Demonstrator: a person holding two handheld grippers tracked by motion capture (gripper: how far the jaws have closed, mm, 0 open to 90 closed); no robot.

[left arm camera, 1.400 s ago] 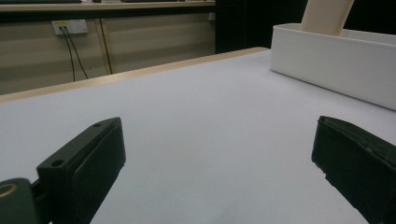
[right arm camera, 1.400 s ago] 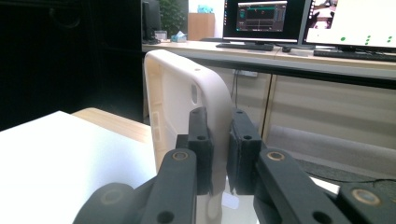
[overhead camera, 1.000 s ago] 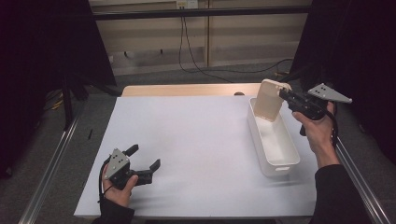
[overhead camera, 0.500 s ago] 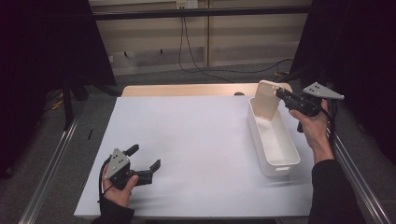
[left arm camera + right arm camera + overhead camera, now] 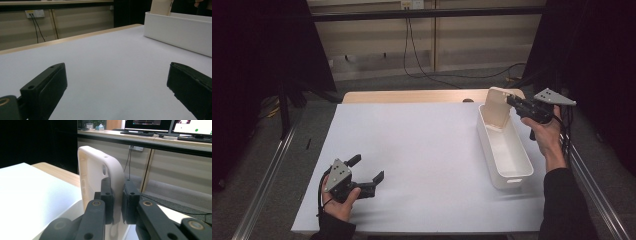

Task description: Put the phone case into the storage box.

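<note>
Cream tray (image 5: 496, 107) stands upright at the far end of the white bin (image 5: 518, 172), clamped between the right gripper (image 5: 512, 102) jaws. Left gripper (image 5: 368, 170) rests on the white table (image 5: 422, 145), jaws apart, holding nothing.

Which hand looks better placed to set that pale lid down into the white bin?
The right. Its gripper is already clamped on the lid, upright over the bin's far end. The left gripper sits open near the table's opposite front corner.
</note>
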